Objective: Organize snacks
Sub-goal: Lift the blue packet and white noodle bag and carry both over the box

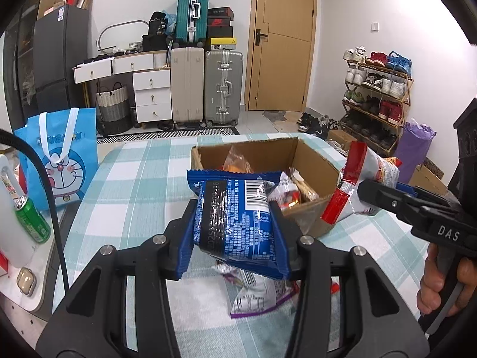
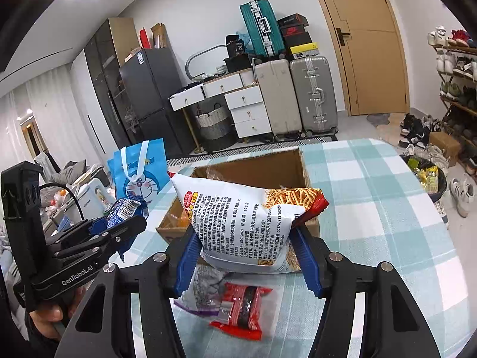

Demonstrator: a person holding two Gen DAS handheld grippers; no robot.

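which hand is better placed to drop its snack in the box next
Probably the right. The right gripper holds the white fries bag directly before the open cardboard box. The left gripper holds its blue packet nearer the box's front left corner.

Three suitcases (image 1: 192, 13), one cardboard box (image 1: 313, 161), two snack packets held in grippers (image 1: 235, 217), two packets lying on the table (image 2: 238, 307), one green can (image 1: 31, 219), one blue bag (image 1: 64, 155).

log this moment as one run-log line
left gripper: shut on blue packet | right gripper: shut on white snack bag | cardboard box: open
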